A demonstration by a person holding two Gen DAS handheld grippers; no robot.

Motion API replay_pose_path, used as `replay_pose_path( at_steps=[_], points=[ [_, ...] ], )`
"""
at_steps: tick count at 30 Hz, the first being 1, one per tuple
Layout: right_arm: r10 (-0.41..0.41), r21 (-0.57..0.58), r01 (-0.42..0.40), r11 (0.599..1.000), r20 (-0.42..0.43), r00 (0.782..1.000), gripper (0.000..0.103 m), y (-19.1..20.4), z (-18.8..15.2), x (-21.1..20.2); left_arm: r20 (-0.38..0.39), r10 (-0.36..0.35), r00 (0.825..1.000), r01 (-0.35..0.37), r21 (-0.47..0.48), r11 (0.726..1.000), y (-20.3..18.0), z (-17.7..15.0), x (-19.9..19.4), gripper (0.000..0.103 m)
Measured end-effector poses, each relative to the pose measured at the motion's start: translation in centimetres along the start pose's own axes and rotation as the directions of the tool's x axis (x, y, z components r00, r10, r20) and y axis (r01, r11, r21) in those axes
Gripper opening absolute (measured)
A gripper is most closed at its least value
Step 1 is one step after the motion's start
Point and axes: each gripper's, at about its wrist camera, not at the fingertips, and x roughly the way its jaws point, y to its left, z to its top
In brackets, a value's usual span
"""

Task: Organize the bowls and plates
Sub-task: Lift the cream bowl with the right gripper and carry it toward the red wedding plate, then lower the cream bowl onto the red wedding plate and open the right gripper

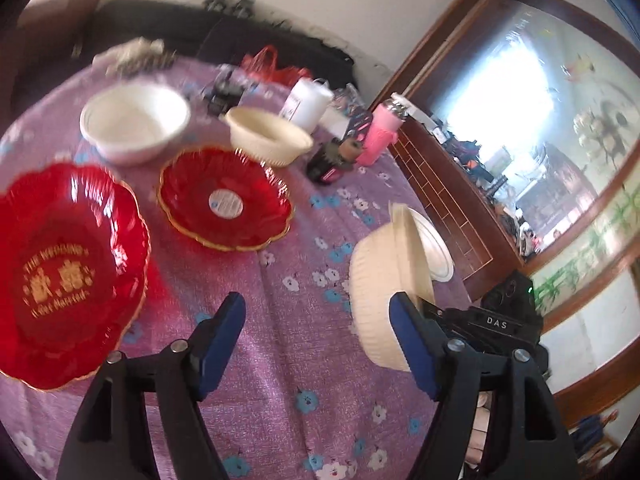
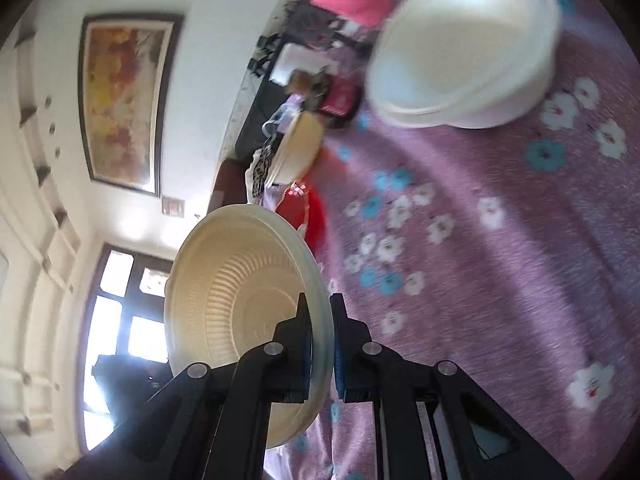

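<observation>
Purple flowery tablecloth (image 1: 280, 360) holds two red plates (image 1: 224, 200), a white bowl (image 1: 136, 120) and a cream bowl (image 1: 268, 136) further back. Your right gripper (image 2: 320, 320) is clamped tight on the rim of a ribbed cream bowl (image 2: 240, 288), tipped on its side above the cloth. Your left gripper (image 1: 320, 320) has its jaws wide apart, nothing between them.

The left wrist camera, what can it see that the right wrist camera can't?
Only the left wrist view shows the red glass plate with gold lettering and the empty left gripper. Only the right wrist view shows the framed painting and the ribbed inside of the cream plastic bowl. Both show that bowl gripped at its rim by the right gripper, and the purple flowered tablecloth.
</observation>
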Motion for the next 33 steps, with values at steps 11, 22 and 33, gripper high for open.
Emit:
replay_pose_path(
  at_steps=[11,22,33],
  points=[
    [-0.173,-0.245,0.171,0.954,0.016,0.985,0.011,9.3,-1.4,3.8,0.069,0.058,0.996,-0.046,-0.171,0.984,6.9,0.2,-3.5,0.074],
    [-0.247,-0.437,0.182,0.881,-0.095,0.964,0.010,17.8,-3.5,15.7,0.093,0.320,0.943,-0.279,-0.304,0.911,15.7,-0.2,-9.9,0.073],
    [-0.324,-0.491,0.194,0.849,-0.194,0.926,0.011,19.4,-6.0,24.9,0.015,0.432,0.902,-0.390,-0.403,0.828,22.5,-1.5,-11.3,0.073]
  ],
)
